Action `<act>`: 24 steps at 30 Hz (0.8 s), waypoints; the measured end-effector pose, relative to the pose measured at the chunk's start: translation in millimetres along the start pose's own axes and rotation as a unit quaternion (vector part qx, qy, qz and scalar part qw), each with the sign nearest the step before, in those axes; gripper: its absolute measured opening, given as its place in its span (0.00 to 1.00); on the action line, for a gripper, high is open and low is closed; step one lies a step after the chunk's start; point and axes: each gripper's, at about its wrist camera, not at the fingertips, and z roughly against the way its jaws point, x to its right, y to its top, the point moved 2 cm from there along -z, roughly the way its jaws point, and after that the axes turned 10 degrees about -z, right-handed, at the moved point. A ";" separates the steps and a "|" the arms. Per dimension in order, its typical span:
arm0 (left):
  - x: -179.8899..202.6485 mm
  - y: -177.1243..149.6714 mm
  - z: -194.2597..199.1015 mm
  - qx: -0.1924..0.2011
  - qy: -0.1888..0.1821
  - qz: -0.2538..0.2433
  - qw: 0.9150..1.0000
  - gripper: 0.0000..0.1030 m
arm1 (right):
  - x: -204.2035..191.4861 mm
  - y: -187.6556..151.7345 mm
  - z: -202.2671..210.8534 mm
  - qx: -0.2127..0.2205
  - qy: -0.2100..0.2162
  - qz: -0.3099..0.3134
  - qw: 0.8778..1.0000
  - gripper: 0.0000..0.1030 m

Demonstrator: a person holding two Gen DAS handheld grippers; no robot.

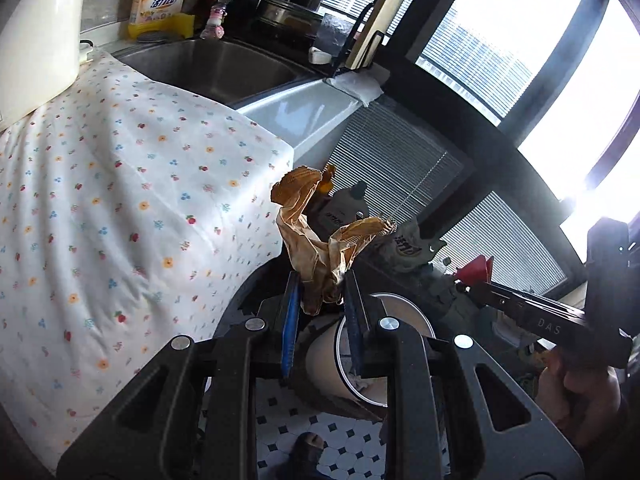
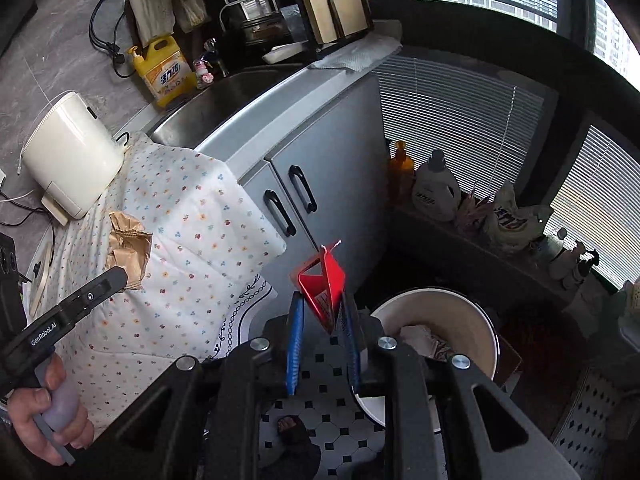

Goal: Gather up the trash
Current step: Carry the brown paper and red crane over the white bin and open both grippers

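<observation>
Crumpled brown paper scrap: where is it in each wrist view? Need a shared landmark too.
Left wrist: crumpled brown paper scrap at centre, pinched in the left gripper, above the round white trash bin.
Right wrist: scrap at left, over the floral cloth.
Shared landmark: yellow detergent jug beside the steel sink.

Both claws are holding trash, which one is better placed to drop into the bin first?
Probably the left. The left claw holds the crumpled brown paper right above the bin. The right claw holds the red wrapper left of the bin's rim.
</observation>
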 end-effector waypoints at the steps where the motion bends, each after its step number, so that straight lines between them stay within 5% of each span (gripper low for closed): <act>1: 10.0 -3.3 -6.1 -0.004 -0.005 -0.002 1.000 0.21 | 11.3 -1.6 0.1 -0.003 -0.004 -0.006 1.000 0.20; 5: 46.5 -10.1 -31.7 -0.022 -0.023 -0.014 0.999 0.21 | 52.6 -9.5 -1.4 -0.017 -0.021 -0.026 0.999 0.25; 7: 63.0 -15.2 -42.8 -0.031 -0.031 -0.021 0.999 0.21 | 69.9 -13.8 -0.4 -0.018 -0.031 -0.034 0.999 0.51; 8: 70.3 -17.7 -48.2 -0.035 -0.035 -0.023 0.998 0.21 | 78.5 -16.0 1.8 -0.013 -0.037 -0.036 0.999 0.54; 24: 154.0 -45.3 -120.7 -0.095 -0.085 -0.050 0.991 0.21 | 176.3 -30.3 40.6 0.004 -0.063 -0.085 0.994 0.55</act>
